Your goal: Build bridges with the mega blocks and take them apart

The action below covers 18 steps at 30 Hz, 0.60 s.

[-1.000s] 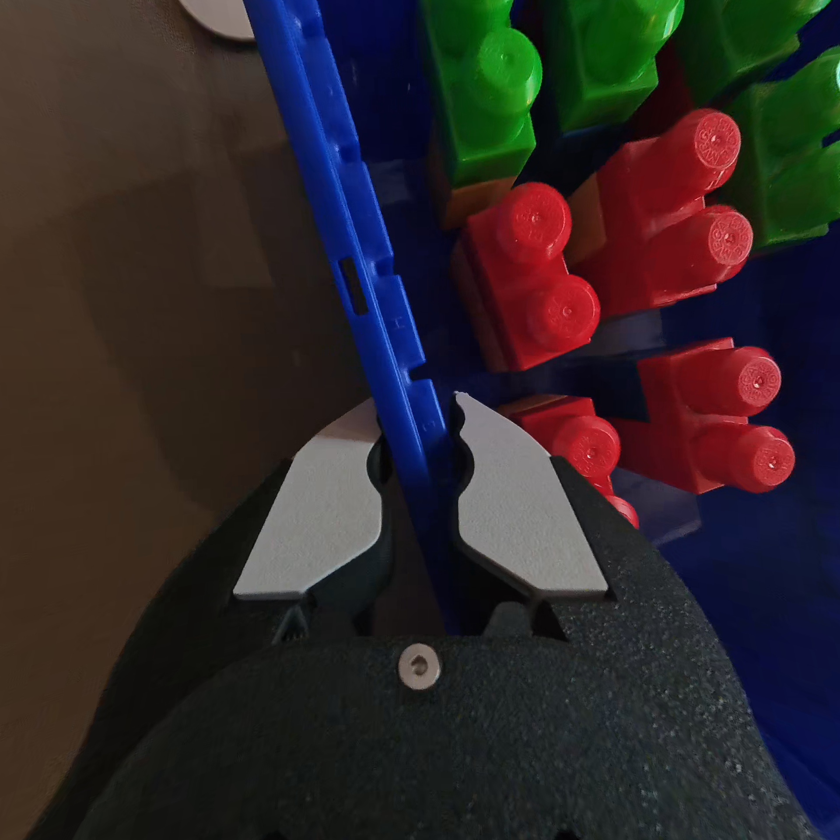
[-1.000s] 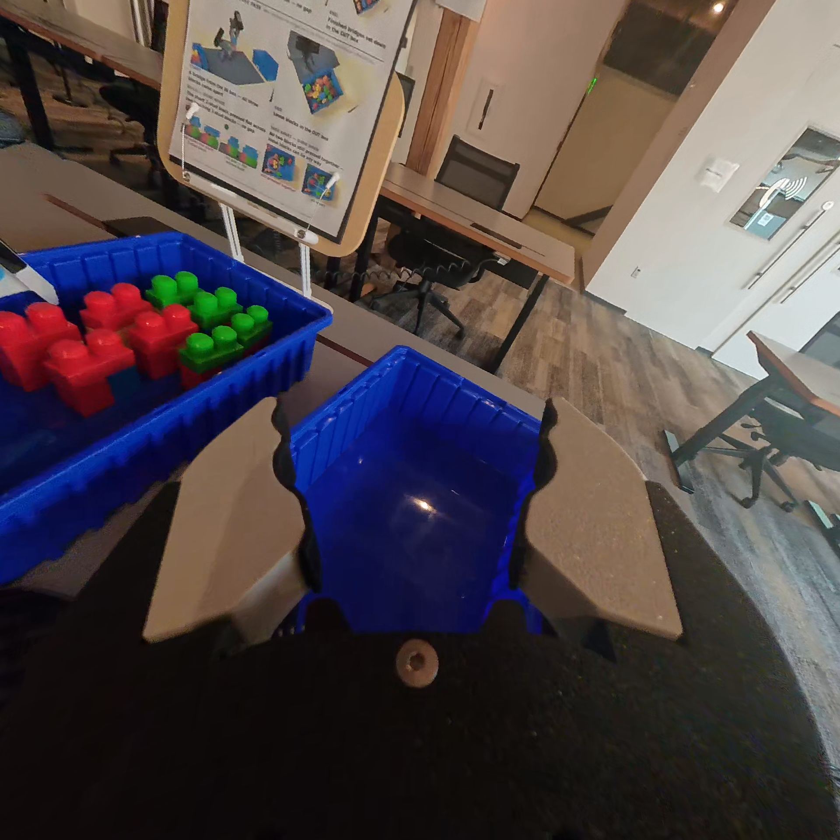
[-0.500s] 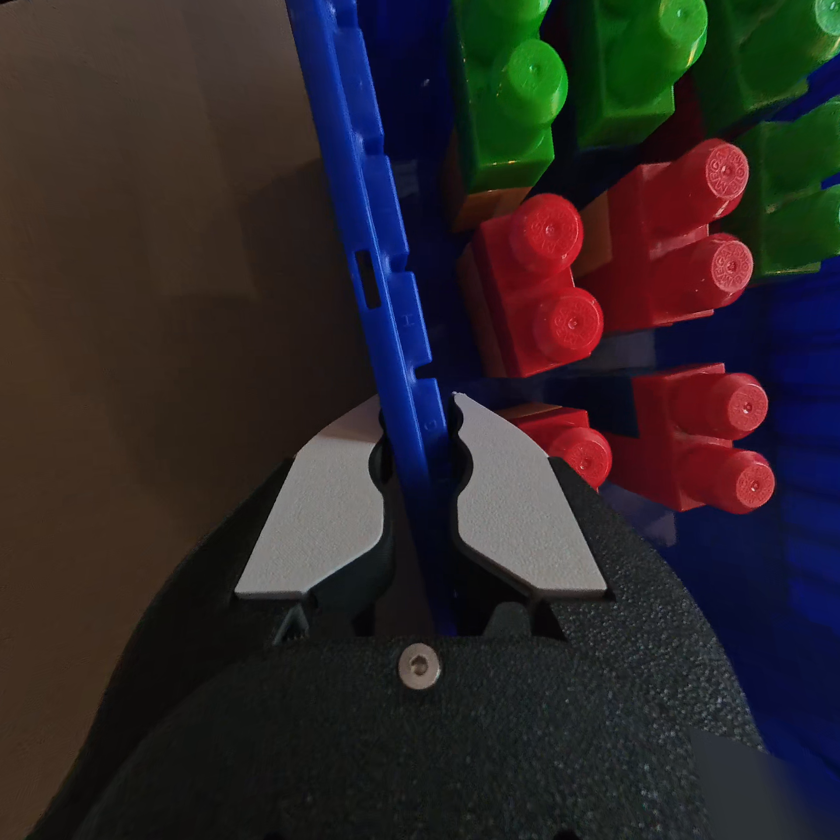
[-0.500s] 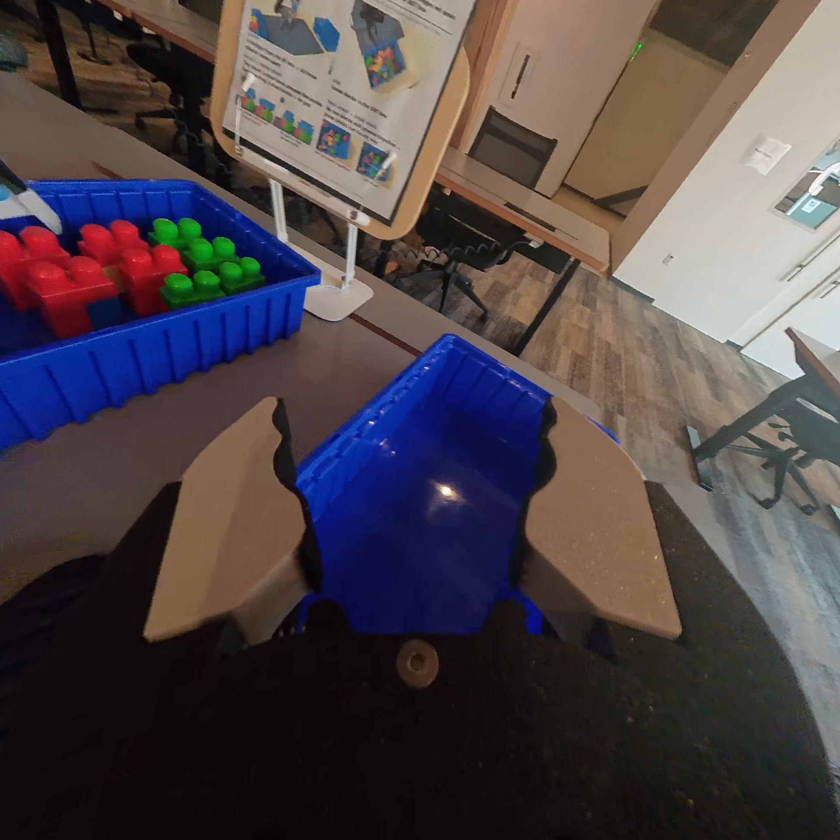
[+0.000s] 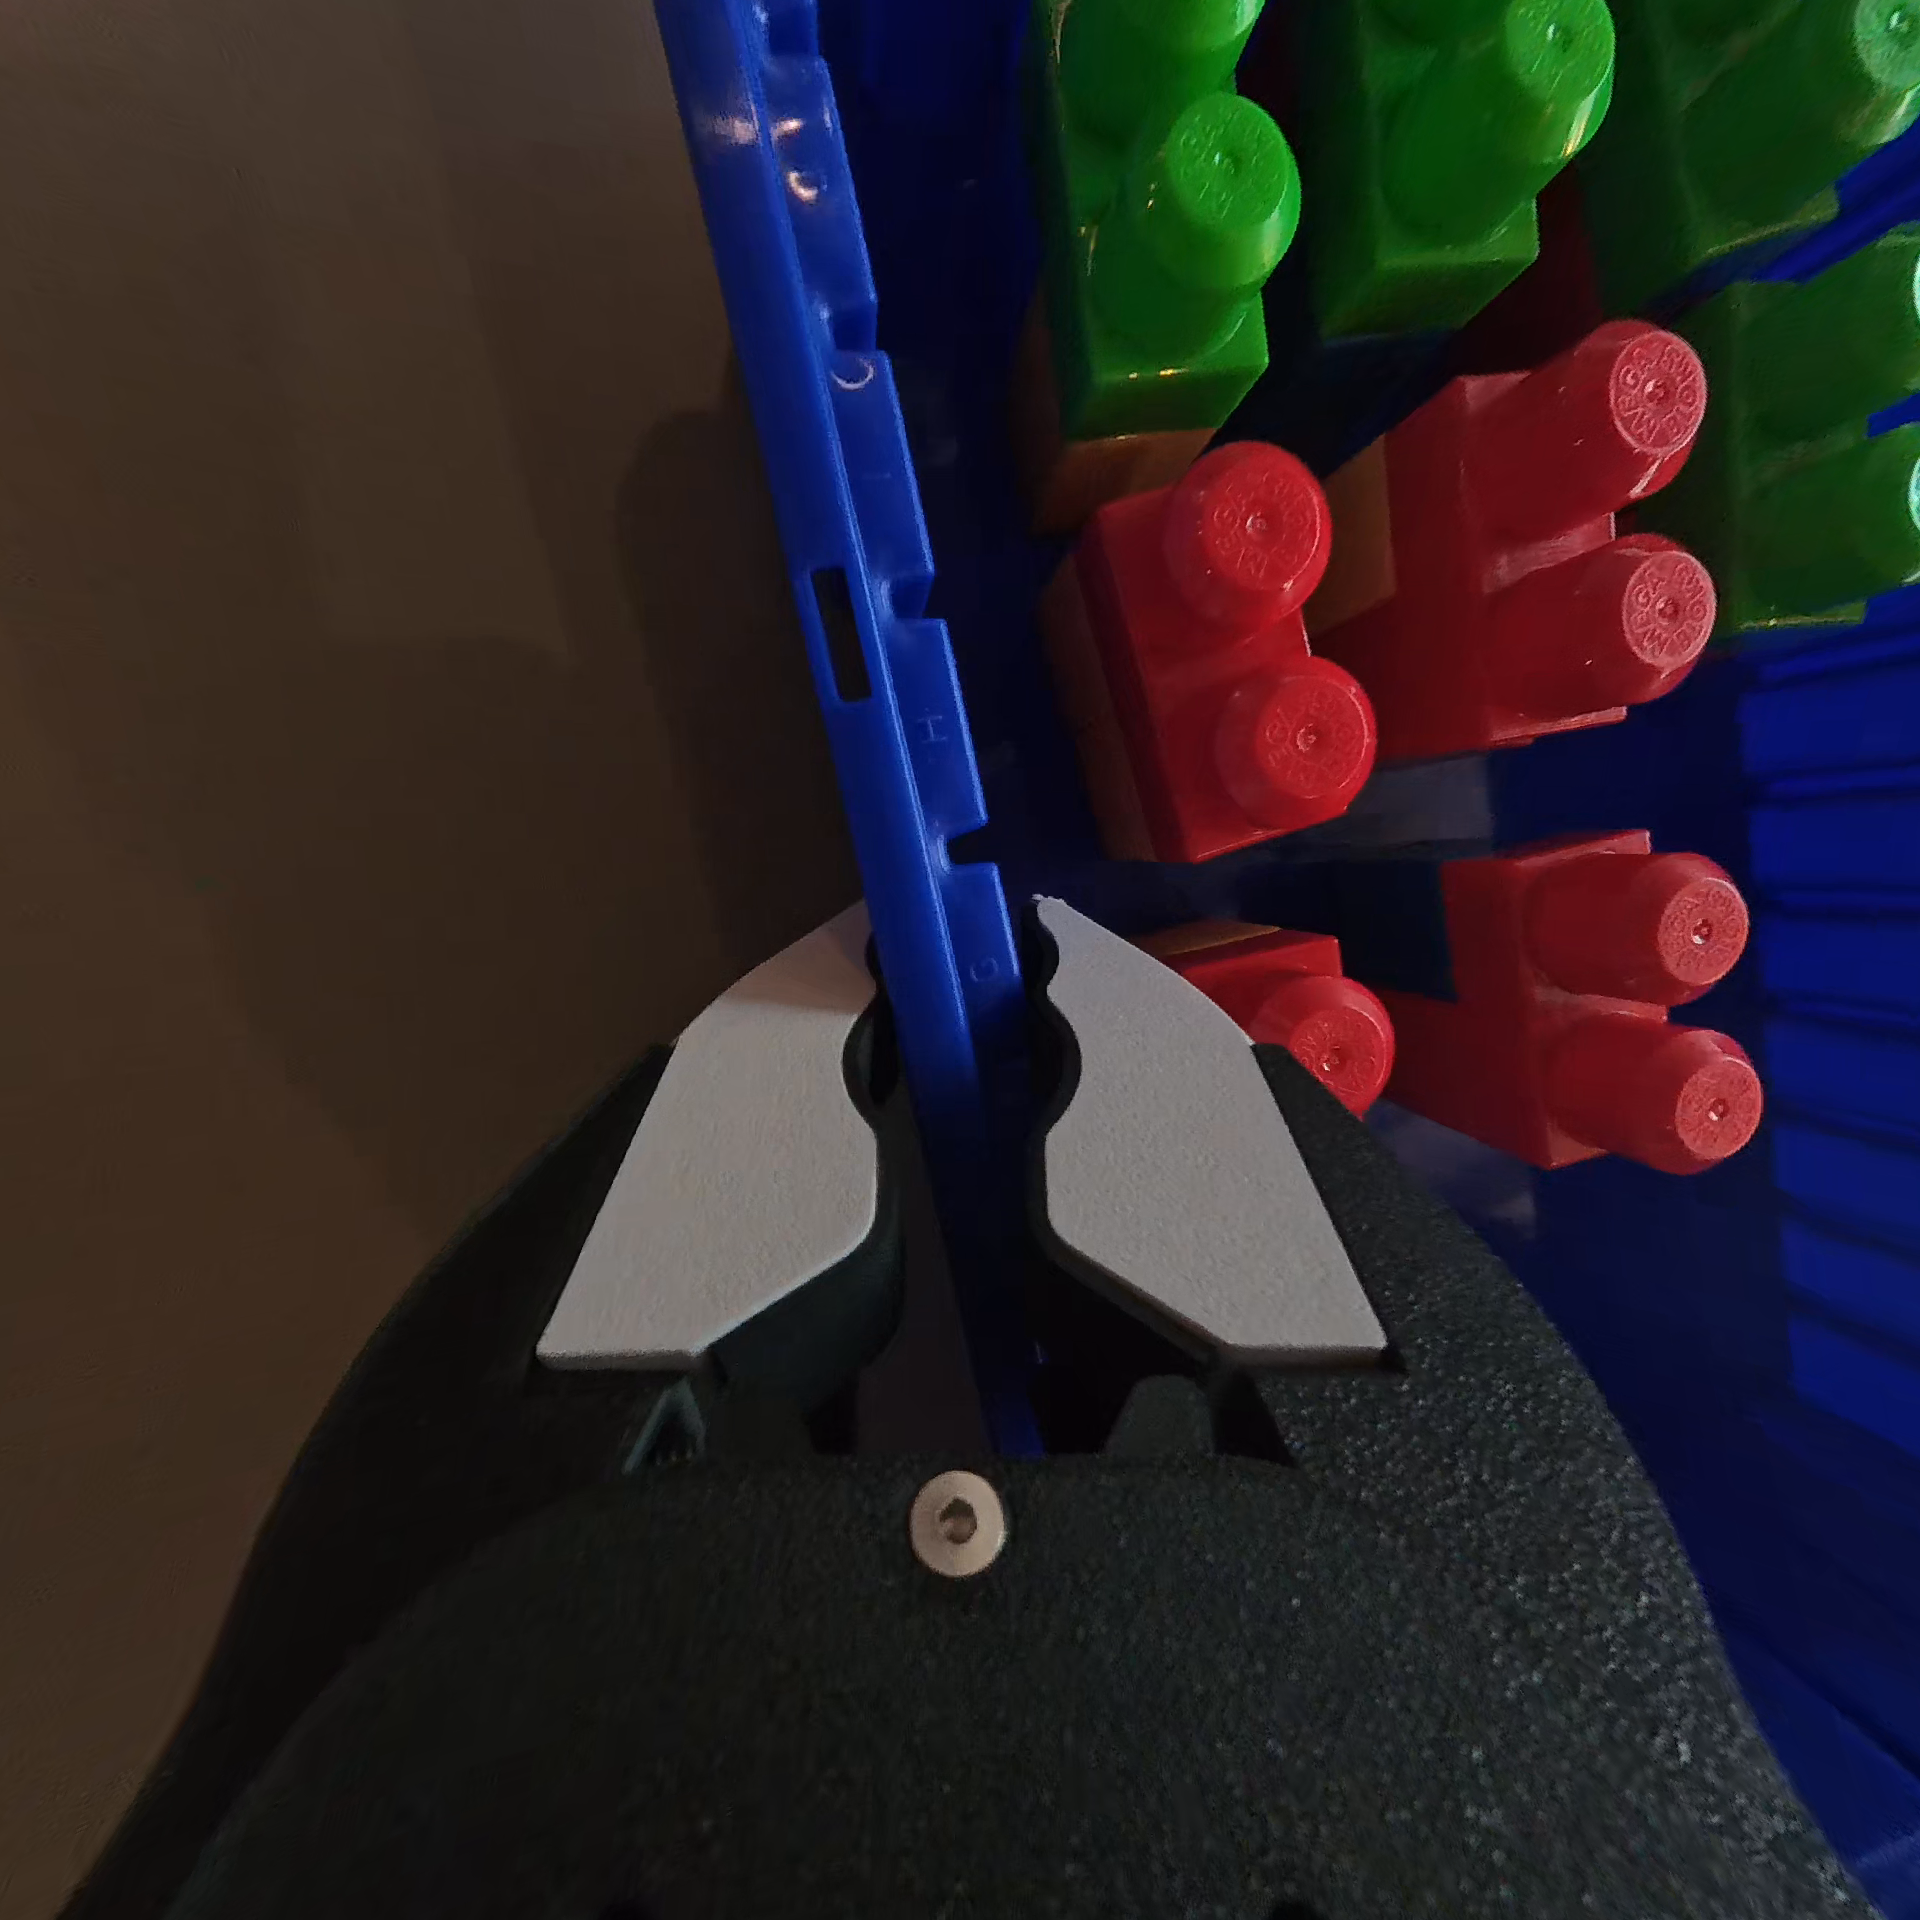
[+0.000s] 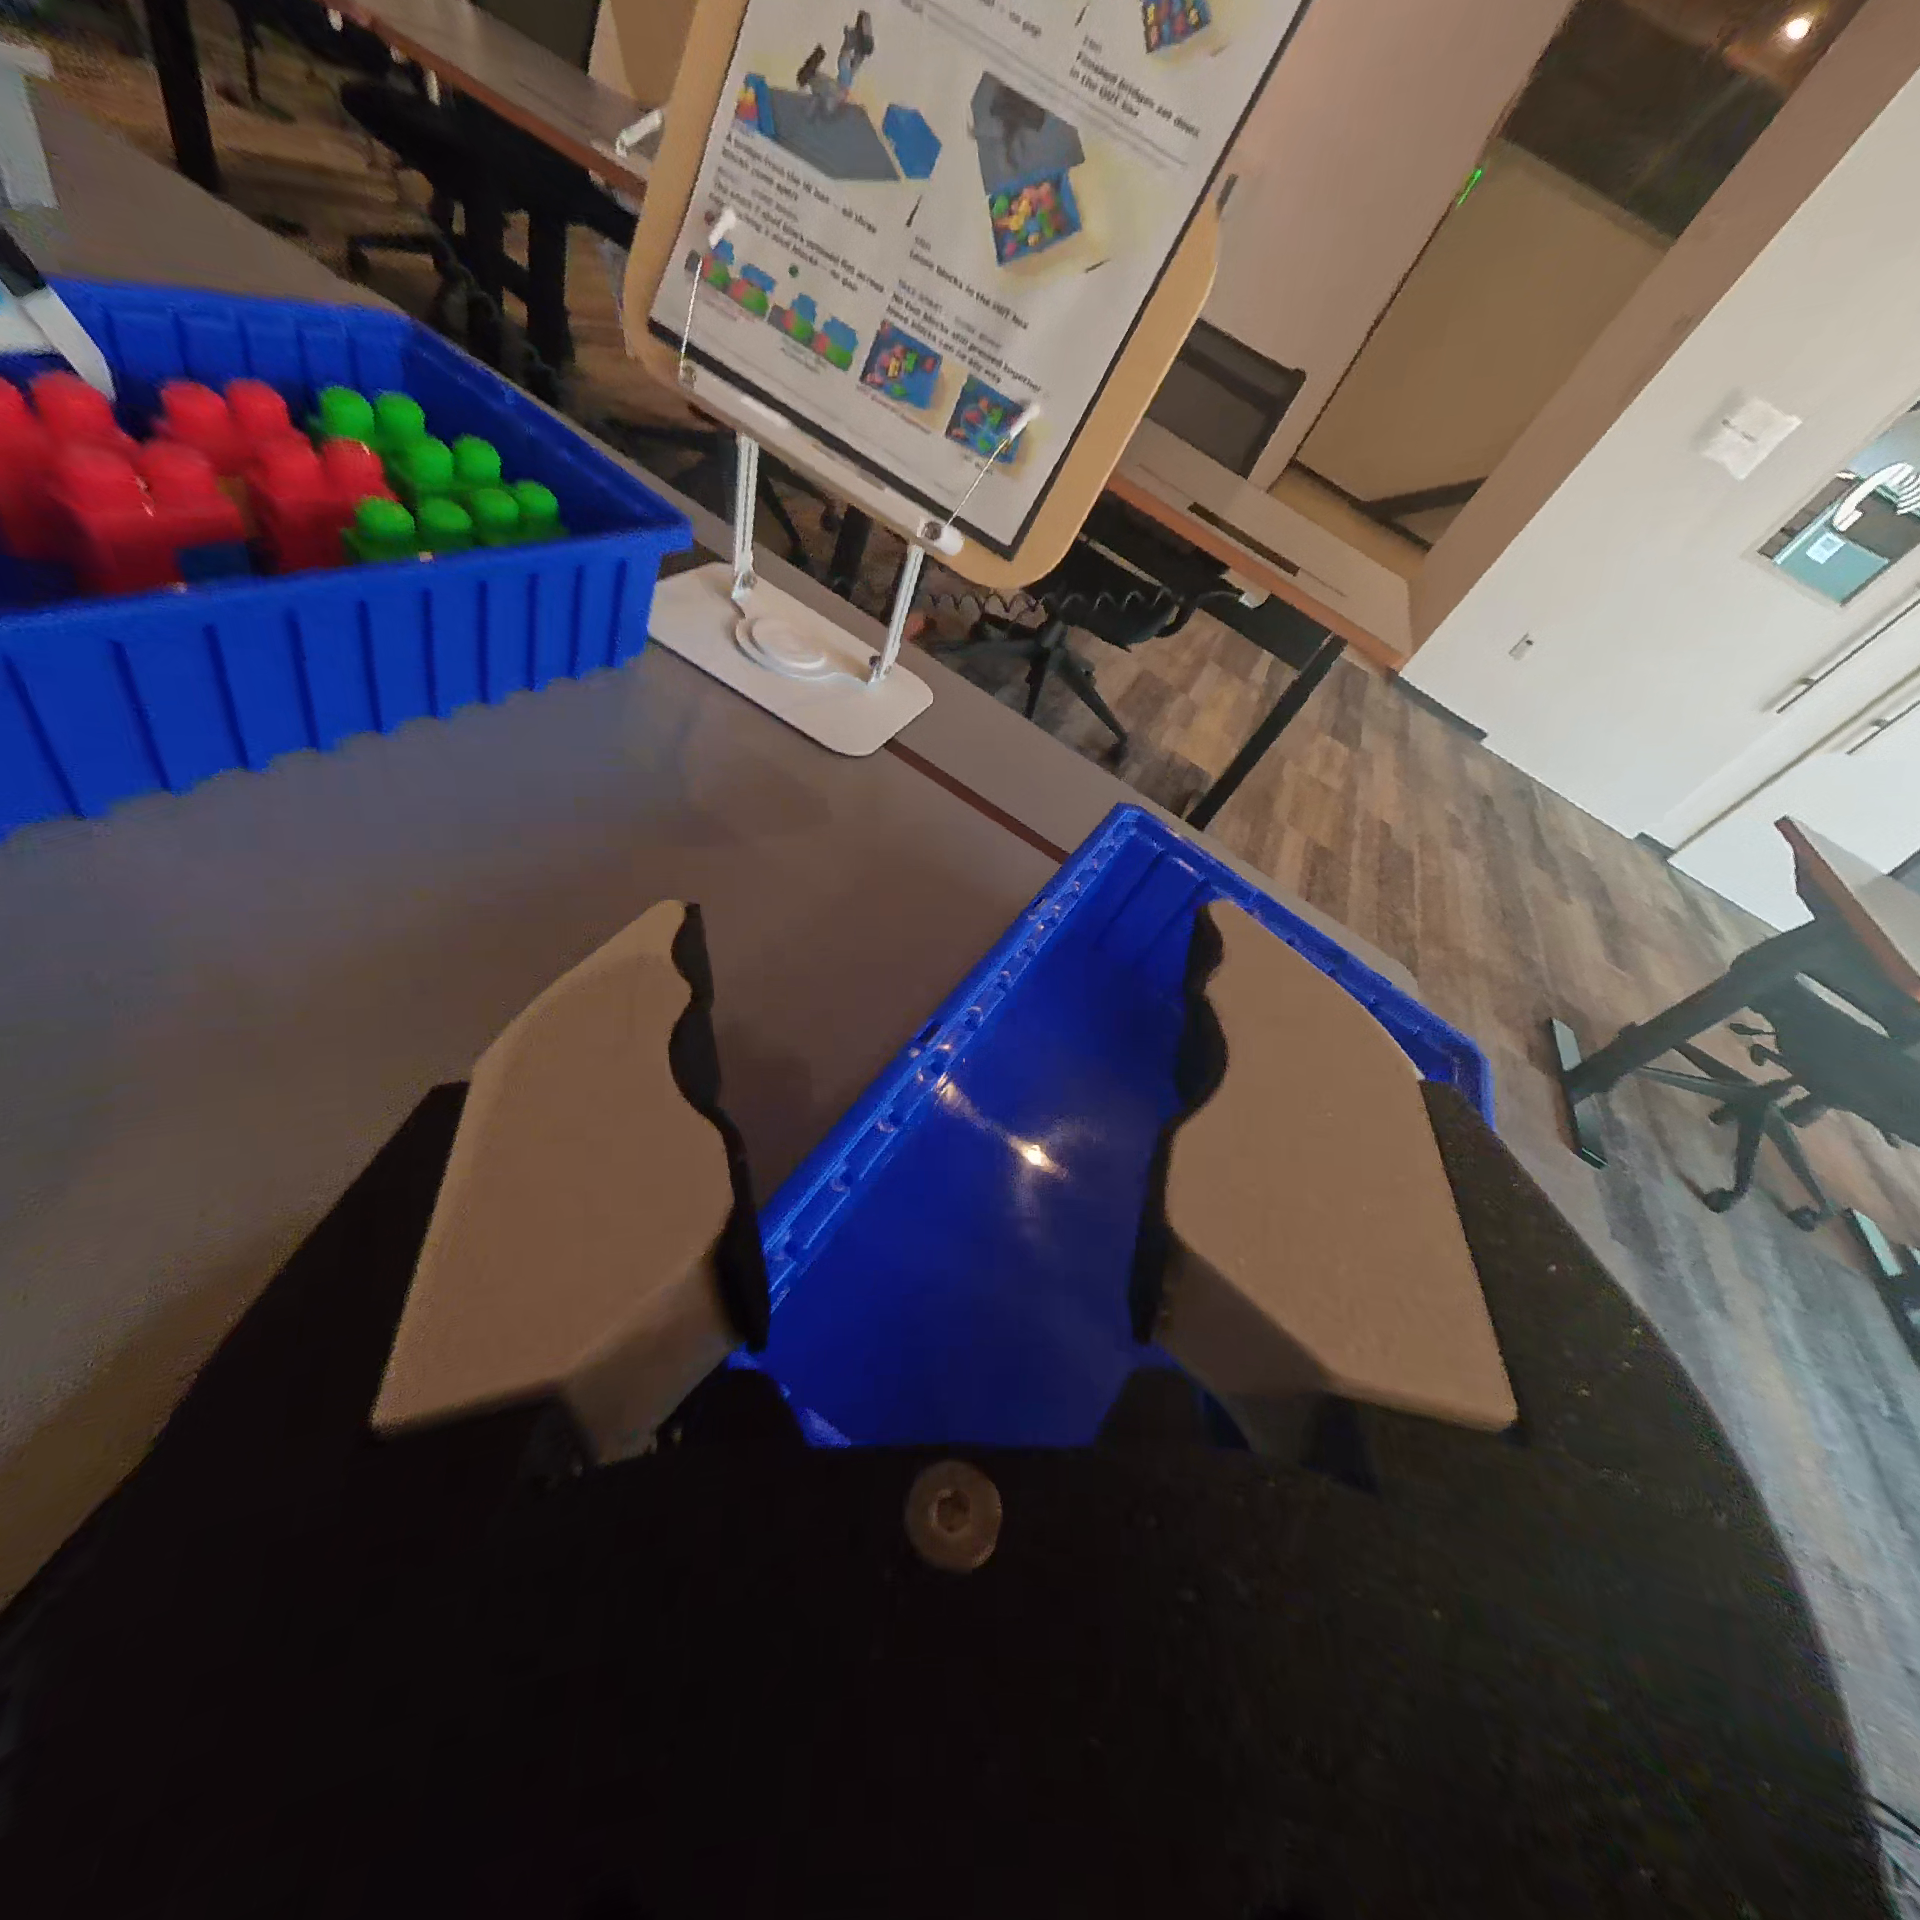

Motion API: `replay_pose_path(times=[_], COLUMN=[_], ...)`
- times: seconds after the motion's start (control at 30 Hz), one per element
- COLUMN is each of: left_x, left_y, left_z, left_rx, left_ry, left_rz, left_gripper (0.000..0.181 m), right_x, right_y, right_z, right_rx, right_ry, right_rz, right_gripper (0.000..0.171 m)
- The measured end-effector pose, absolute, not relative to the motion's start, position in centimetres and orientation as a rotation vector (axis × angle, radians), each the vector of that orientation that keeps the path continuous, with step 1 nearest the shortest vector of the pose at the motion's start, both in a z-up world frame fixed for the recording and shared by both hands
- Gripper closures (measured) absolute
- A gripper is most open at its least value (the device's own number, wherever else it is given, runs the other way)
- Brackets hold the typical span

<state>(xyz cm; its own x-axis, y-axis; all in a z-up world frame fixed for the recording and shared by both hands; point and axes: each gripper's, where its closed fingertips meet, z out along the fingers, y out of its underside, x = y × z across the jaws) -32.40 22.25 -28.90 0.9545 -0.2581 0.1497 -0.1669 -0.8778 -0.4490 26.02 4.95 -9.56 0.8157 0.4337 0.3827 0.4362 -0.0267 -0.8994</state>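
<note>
My left gripper is shut on the side wall of a blue bin, one finger outside and one inside. The bin holds red mega blocks and green mega blocks, some stacked on orange and blue pieces. The right wrist view shows this bin at the left with the red blocks and green blocks. My right gripper is open over a second, empty blue bin. That bin's left rim runs between its fingers, untouched.
An instruction board on a white stand stands on the grey-brown table behind the bins. The table edge runs just beyond the empty bin. Past it are the wood floor, office chairs and other desks. One gripper's finger ends stand about 65 centimeters off the other's.
The two bins have drawn apart and a wide strip of table now shows between them. My right jaws have narrowed a little. The empty bin's left rim now lies between them. My left grip is unchanged.
</note>
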Motion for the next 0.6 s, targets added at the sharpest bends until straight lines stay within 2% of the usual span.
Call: replay_pose_path(times=[0.6], left_x=[-45.3], left_y=[19.5], left_z=[-28.7], left_rx=[-2.653], left_ry=[0.168], left_rz=[-0.292], left_gripper=[0.16], right_x=[20.8], right_y=[4.4], right_z=[-14.2], right_rx=[-1.8], right_ry=[-0.66], right_rz=[0.092], right_gripper=[0.087])
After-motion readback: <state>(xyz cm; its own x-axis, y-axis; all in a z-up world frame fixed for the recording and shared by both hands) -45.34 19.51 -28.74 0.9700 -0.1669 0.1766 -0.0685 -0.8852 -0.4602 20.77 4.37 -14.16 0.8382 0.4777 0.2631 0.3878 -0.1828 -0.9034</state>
